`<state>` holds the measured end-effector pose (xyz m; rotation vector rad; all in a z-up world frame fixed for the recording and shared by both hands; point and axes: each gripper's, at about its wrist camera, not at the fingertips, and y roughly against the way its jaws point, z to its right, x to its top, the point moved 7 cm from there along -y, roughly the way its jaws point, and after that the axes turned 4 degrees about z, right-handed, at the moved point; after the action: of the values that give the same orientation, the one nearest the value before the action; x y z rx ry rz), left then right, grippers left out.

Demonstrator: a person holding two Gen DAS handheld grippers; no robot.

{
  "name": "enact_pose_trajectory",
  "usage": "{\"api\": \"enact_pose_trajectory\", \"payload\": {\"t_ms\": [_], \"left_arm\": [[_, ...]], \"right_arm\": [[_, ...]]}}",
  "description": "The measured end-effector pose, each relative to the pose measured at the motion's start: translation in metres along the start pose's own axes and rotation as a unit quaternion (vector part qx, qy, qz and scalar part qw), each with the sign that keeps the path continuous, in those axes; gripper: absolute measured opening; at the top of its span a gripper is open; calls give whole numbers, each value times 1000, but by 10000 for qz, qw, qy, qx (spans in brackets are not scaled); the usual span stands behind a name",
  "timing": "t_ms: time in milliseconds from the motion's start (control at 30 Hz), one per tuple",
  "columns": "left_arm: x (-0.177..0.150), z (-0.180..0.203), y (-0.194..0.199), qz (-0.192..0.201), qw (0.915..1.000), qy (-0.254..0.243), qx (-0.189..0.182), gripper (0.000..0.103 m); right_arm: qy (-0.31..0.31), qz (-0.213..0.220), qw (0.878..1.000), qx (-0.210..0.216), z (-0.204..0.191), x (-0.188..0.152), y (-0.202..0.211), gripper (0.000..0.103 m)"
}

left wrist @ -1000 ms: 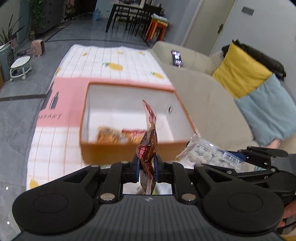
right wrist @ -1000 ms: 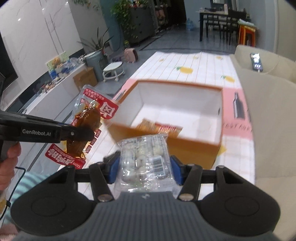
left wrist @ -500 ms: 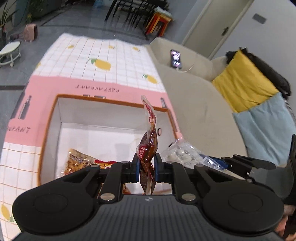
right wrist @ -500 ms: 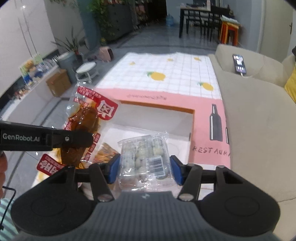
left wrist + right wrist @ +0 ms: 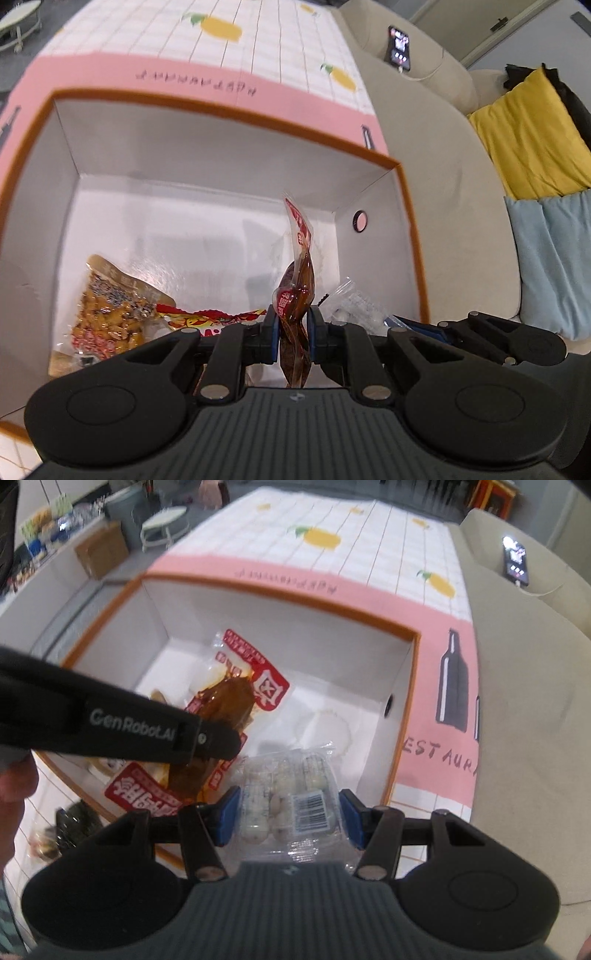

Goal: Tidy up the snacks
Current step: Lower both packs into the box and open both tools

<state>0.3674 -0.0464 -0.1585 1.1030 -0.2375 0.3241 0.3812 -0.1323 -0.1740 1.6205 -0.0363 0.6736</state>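
An orange-rimmed white box [image 5: 229, 110] [image 5: 280, 602] stands on the patterned cloth. My left gripper [image 5: 291, 328] is shut on a red and brown snack packet [image 5: 295, 295], held edge-on over the box's inside; in the right wrist view that packet [image 5: 236, 698] hangs from the left gripper [image 5: 225, 740]. My right gripper [image 5: 288, 812] is shut on a clear pack of pale round sweets [image 5: 286, 794] above the box's near right part. An orange snack bag [image 5: 107, 306] and a red wrapper [image 5: 210, 319] lie on the box floor.
A beige sofa [image 5: 443, 192] runs along the right with a yellow cushion [image 5: 532, 133], a blue cushion [image 5: 554, 258] and a phone [image 5: 515, 563]. A dark packet [image 5: 72, 827] lies on the cloth left of the box. A hand [image 5: 14, 797] holds the left gripper.
Both grippers have come forward and down with their packets, from in front of the box to over its inside. The box now fills both views.
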Motion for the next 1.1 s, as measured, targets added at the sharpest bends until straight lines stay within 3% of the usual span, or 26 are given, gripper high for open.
{"api": "enact_pose_trajectory", "payload": {"t_ms": [233, 667, 933, 1100], "left_arm": [[-6, -8, -18, -215, 9997, 32, 88, 15], [-19, -17, -21, -503, 9986, 87, 105, 20], [-20, -12, -5, -355, 9992, -28, 180, 46], [-22, -10, 11, -242, 9994, -63, 220, 49]], "right_arm": [[536, -251, 9981, -163, -10, 1, -14, 55], [641, -686, 9955, -149, -12, 2, -30, 58], [535, -607, 9967, -83, -17, 3, -19, 62], [562, -518, 9970, -89, -23, 5, -9, 69]]}}
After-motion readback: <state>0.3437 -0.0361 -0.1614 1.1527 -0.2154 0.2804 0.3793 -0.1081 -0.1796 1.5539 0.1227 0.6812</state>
